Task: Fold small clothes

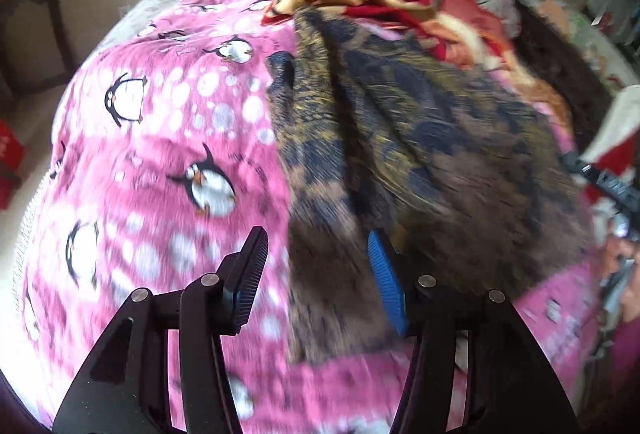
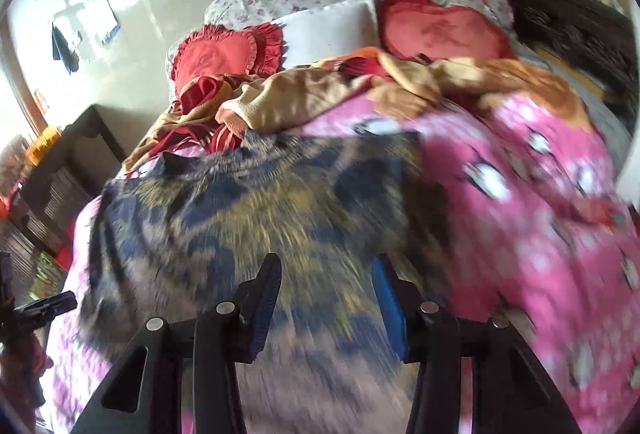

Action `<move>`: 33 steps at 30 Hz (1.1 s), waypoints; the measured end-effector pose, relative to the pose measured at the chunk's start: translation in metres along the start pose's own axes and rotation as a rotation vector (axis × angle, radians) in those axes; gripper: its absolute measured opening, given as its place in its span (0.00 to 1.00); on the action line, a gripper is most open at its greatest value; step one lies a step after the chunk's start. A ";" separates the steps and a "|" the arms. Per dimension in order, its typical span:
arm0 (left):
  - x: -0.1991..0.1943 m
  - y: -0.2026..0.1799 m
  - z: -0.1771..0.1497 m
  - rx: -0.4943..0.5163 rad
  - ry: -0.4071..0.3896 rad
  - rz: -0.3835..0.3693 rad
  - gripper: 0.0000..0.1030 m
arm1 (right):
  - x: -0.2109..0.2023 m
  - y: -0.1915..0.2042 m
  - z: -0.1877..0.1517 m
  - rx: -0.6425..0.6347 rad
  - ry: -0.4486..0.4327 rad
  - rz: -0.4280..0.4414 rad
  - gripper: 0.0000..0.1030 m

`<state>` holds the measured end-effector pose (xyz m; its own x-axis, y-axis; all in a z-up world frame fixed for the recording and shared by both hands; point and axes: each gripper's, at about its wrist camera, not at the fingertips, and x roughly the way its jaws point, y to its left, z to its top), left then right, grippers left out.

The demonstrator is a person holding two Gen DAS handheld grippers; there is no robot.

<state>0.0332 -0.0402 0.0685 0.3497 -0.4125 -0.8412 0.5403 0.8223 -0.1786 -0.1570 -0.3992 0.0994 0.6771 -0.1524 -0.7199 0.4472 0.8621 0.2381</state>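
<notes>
We note a fleecy pink blanket (image 1: pixel 132 161), plush and matt; a patterned garment (image 1: pixel 420 153) of thin woven cloth; satin-sheen red cushions (image 2: pixel 216 53). Gripper fingers (image 1: pixel 244 286) appear matt black plastic, pads ribbed.

A pink penguin blanket (image 1: pixel 160 153) covers the bed, with red heart cushions (image 2: pixel 224 53) and a crumpled orange-red blanket (image 2: pixel 320 81) beyond.

garment (image 2: pixel 248 218): spread on the blanket (image 2: pixel 540 218), on the bed
bedding heap (image 2: pixel 320 89): just beyond the garment
cushions (image 2: pixel 216 53): far end, behind the heap
</notes>
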 end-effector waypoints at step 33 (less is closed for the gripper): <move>0.029 0.009 0.003 -0.046 0.007 0.084 0.54 | 0.089 0.219 0.020 -0.359 0.098 0.193 0.48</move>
<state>0.0502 -0.0459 0.0444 0.3867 -0.3381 -0.8580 0.4732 0.8713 -0.1301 0.0123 -0.2337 0.1006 0.6620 0.0602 -0.7470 0.0740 0.9867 0.1450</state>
